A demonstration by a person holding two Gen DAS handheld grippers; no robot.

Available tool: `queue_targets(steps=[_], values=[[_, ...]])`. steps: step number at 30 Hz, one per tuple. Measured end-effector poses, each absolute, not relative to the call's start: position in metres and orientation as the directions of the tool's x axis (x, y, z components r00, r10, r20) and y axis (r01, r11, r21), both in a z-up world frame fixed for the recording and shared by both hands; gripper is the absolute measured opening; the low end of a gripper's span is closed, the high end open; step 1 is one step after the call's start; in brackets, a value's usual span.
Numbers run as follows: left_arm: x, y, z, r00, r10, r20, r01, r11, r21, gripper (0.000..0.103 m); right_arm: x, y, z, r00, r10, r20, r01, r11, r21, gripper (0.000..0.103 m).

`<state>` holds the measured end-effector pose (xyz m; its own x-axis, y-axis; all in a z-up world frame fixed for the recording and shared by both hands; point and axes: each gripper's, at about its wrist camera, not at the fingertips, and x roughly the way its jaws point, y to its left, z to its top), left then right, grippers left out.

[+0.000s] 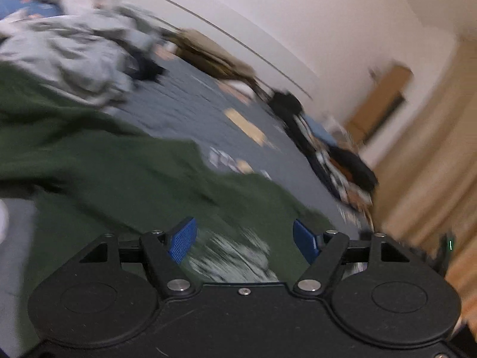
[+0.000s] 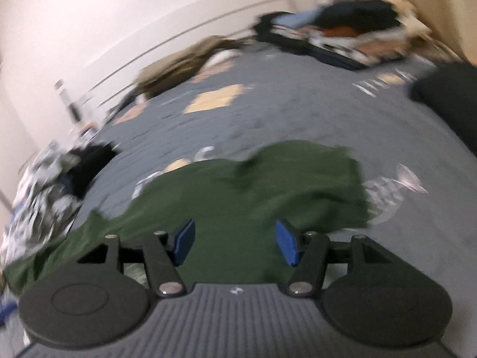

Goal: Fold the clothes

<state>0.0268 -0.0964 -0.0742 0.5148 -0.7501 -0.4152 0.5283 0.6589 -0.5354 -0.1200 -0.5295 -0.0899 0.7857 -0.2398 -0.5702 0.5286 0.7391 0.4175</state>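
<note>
Green fabric, a rumpled dark-green garment (image 2: 250, 197), lies spread on the grey bedspread (image 2: 298, 113) near its front edge. Both the left gripper (image 1: 244, 238) and right gripper (image 2: 235, 243) hover above it, blue pads (image 1: 182, 240) parted wide, gripping nothing.

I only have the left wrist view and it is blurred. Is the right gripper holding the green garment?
Observer: No. The right gripper is open, nothing between its blue pads; the green garment lies loose on the grey bedspread beyond it.
Operator: Anything to the right of the garment?
Observer: A dark cushion-like shape sits at the bed's right edge, apart from the garment; blur hides what it is.
Operator: Is the far edge of the garment flat?
Observer: No, it looks rumpled, with a raised fold near the middle.
</note>
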Motion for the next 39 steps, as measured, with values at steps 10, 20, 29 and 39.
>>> queue_targets(steps=[10,20,29,39], values=[[0.013,-0.15,-0.096,0.433,-0.8,-0.415,0.604,0.599,-0.525,0.07,-0.131,-0.592,-0.149,0.792,-0.193,-0.58,0.595,0.456,0.662,0.06],[0.007,-0.164,-0.105,0.422,-0.788,-0.448,0.621,0.611,-0.49,0.07,-0.127,-0.635,-0.207,0.854,-0.198,-0.481,0.507,0.114,0.854,0.052],[0.008,-0.166,-0.108,0.424,-0.776,-0.468,0.614,0.626,-0.481,0.07,-0.123,-0.624,-0.142,0.784,-0.315,-0.535,0.618,0.324,0.716,0.003],[0.003,-0.171,-0.11,0.393,-0.78,-0.487,0.646,0.611,-0.457,0.071,-0.126,-0.648,-0.128,0.645,-0.378,-0.664,0.752,0.467,0.464,0.045]])
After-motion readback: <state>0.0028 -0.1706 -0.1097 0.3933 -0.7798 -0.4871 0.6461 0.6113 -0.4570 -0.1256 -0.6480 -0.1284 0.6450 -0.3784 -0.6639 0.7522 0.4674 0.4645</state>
